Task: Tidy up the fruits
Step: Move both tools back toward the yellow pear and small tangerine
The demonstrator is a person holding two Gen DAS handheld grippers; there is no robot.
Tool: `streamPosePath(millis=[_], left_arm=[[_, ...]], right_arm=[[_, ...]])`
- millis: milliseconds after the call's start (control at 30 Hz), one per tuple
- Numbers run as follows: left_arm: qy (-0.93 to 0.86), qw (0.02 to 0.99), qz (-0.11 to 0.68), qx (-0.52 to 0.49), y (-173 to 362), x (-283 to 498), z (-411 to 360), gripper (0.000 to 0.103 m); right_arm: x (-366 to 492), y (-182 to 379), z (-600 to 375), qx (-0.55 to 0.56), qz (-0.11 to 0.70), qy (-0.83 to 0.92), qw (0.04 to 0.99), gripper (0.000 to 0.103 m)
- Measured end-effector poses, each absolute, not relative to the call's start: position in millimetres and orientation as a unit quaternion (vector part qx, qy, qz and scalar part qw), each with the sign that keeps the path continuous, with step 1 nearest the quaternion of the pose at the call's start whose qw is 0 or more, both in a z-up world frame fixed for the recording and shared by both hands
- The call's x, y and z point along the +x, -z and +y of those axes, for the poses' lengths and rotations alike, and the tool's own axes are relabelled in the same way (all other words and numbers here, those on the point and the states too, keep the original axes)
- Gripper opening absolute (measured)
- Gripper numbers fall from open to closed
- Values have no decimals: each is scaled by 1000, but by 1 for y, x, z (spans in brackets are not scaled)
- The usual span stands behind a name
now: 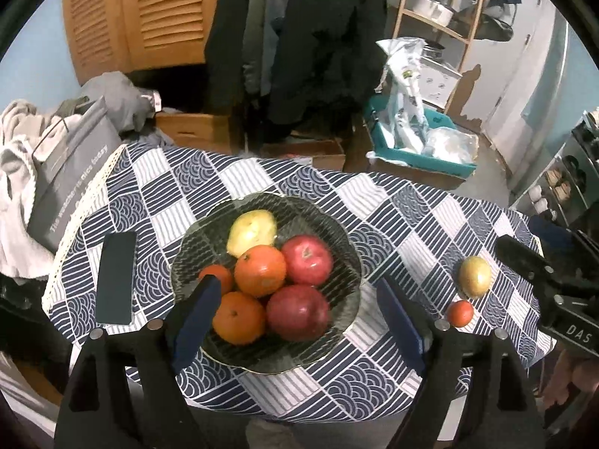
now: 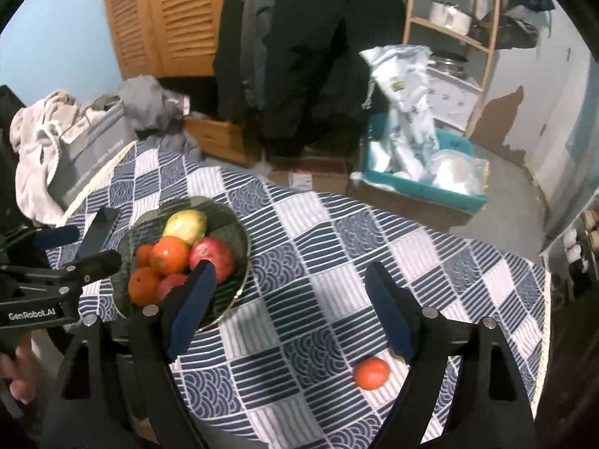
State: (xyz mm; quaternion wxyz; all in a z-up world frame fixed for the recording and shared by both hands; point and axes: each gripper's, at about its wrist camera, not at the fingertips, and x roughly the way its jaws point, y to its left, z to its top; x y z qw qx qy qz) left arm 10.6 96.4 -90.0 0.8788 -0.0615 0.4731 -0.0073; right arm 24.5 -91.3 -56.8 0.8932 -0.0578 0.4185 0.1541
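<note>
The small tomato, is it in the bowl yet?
Not yet. The small tomato lies on the tablecloth, well apart from the bowl of fruit.

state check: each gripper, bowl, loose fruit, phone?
left gripper: open, empty, over the bowl
right gripper: open, empty, above the cloth
glass bowl: upright, holds six fruits
yellow-green fruit: loose on the tablecloth
small orange fruit: loose on the tablecloth
phone: flat, screen dark

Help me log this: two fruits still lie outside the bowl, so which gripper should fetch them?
Right gripper: open, with the small orange fruit just below its fingers. The left gripper hangs over the bowl.
</note>
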Motion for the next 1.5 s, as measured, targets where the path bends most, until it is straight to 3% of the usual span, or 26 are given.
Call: streamPosePath(millis=[633,1500], left_arm=[[44,896,439,-42,61,11,34,87],[70,893,445,-20,75,34,-30,92]], right_arm=[[8,31,-173,-14,387,-97,917,87],[13,70,-258,36,427,-26,903,87]])
